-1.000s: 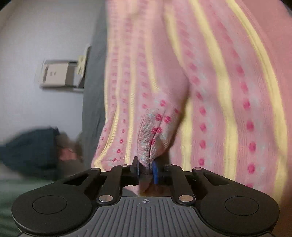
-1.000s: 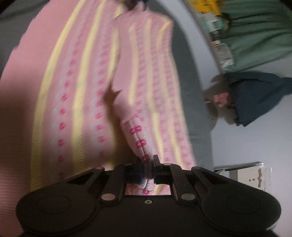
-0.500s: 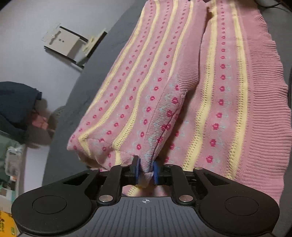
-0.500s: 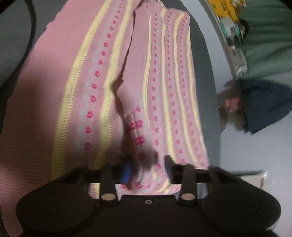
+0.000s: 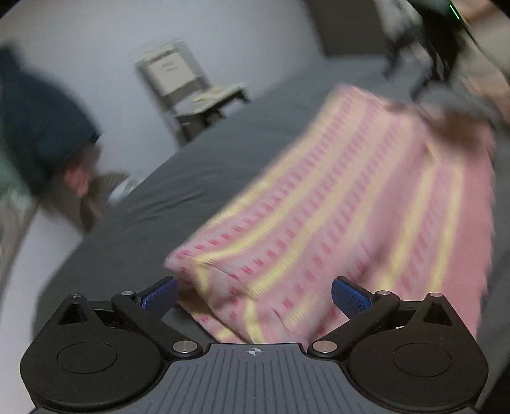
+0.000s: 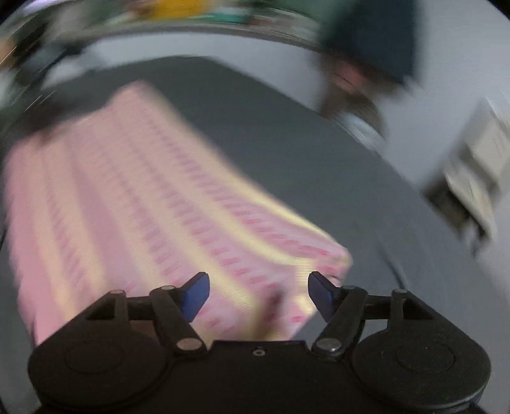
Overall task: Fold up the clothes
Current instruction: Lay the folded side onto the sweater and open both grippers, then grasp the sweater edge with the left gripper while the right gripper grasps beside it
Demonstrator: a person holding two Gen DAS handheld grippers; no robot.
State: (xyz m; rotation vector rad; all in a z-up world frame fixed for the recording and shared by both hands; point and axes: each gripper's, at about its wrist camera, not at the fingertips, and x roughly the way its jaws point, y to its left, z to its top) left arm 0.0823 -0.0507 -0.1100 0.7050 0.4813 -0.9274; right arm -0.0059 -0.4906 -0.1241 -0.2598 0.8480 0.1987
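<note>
Both views blur. My left hand-held gripper point(image 5: 253, 294) and right hand-held gripper point(image 6: 258, 293) are opening, pads clear of the pink sweater point(image 5: 350, 203) beneath; its pattern smears.

Bare grey bed point(image 5: 197, 165) lies open from nine to twelve o'clock of the folded pink sweater point(image 5: 350, 207). A small stand point(image 5: 191, 92) blocks the floor at eleven o'clock, beyond the bed's edge.

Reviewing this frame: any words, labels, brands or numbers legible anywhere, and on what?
None can be read.
White box on the small stand: dark marks on its front, too blurred to read.
Yellow item at the top of the right wrist view: motion-blurred, unreadable.
Pink knitted garment: pattern only, no text.
</note>
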